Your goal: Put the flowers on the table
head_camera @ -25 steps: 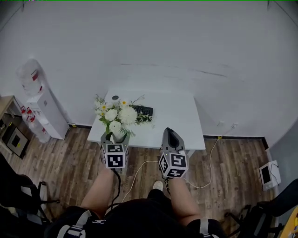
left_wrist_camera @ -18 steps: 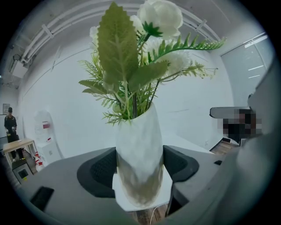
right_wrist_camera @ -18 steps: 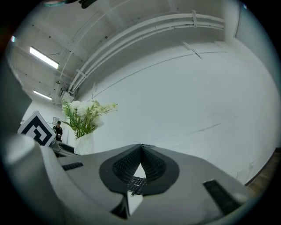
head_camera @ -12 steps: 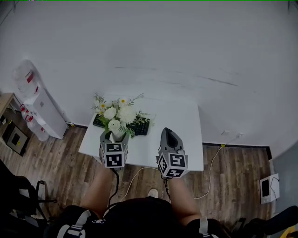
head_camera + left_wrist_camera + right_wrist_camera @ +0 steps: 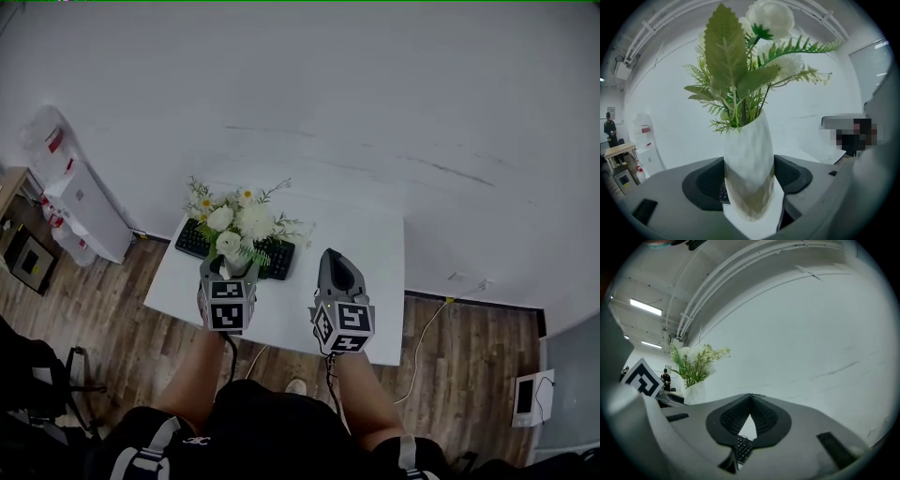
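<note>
A white faceted vase point(image 5: 749, 168) with white flowers point(image 5: 236, 223) and green fern leaves point(image 5: 726, 51) stands upright between the pads of my left gripper point(image 5: 228, 272), which is shut on it. In the head view the bouquet hangs over the near left part of the white table point(image 5: 366, 253), above the black keyboard point(image 5: 192, 240). My right gripper point(image 5: 335, 267) is beside it to the right, over the table's front edge, its jaws shut with the tips touching and nothing held. The right gripper view shows the vase point(image 5: 695, 392) to its left.
A water dispenser point(image 5: 80, 202) stands at the left against the white wall. A cable point(image 5: 427, 328) runs over the wooden floor right of the table. A small device point(image 5: 525, 398) lies on the floor at the far right. Dark chairs point(image 5: 37, 394) are at lower left.
The table has come nearer under both grippers. The vase, still gripped, is now over the keyboard and the table's near left part. The right gripper stays shut beside it.
</note>
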